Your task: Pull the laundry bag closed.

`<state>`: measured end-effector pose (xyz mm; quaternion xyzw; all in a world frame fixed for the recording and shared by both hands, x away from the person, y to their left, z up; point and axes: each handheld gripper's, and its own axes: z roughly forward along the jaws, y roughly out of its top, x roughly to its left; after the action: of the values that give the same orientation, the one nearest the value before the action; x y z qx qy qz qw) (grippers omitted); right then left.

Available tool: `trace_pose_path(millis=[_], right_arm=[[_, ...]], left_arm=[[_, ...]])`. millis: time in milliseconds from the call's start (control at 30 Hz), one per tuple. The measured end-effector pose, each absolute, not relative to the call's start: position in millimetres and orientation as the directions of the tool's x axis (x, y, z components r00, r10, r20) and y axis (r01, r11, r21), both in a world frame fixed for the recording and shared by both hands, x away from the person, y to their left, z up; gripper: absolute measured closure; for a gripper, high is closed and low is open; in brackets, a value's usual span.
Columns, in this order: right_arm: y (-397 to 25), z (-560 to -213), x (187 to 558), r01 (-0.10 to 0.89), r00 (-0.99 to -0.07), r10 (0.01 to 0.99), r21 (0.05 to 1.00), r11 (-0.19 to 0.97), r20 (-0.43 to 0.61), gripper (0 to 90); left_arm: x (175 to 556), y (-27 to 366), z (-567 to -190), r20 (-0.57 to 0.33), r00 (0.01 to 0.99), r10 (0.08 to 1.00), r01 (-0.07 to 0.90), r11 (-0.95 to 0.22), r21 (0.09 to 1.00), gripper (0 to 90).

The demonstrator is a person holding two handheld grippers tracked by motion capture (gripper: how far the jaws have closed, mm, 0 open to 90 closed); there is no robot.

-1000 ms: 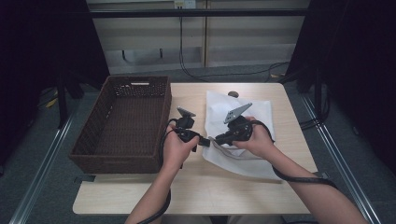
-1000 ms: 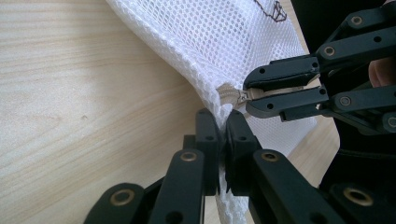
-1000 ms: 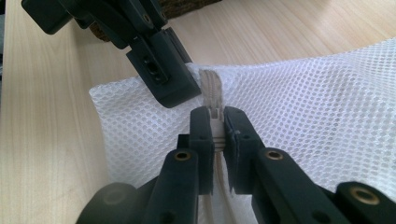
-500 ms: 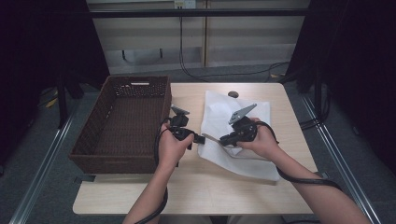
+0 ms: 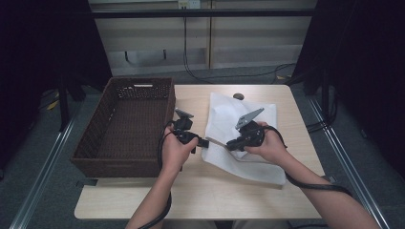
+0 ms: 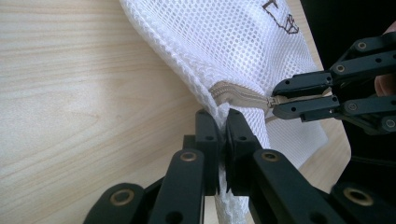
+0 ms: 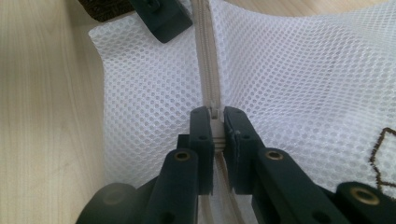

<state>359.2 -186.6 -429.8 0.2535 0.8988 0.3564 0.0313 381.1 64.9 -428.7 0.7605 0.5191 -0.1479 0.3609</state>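
Two grippers at work on one white mesh zip-up laundry bag point(image 5: 243, 143), flat on the pale wooden table point(image 5: 191, 200). Leftmost, dark woven wicker basket point(image 5: 124, 126) beside it (empty, near enough to catch an elbow). Left gripper point(image 6: 223, 122) clamped tight on the bag's corner; right gripper point(image 7: 215, 122) pinched shut on the beige zipper pull point(image 7: 214, 115). Best to anchor the corner, draw the pull straight along the teeth.

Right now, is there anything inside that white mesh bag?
The white mesh bag lies flat on the table, and no bulge shows. The weave hides its inside. The left tongs pinch its corner; the right tongs grip the zipper pull.
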Motion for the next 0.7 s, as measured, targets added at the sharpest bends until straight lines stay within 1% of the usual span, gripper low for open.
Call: trace_pose_path(millis=[700], right_arm=[[-192.4,-427.6,356.1,0.432,-0.870,0.477,0.652,0.623,0.121,83.1]], left_arm=[[381.2,66.1,-428.6,-0.592,0.412,0.693,0.897,-0.194,0.397,86.2]])
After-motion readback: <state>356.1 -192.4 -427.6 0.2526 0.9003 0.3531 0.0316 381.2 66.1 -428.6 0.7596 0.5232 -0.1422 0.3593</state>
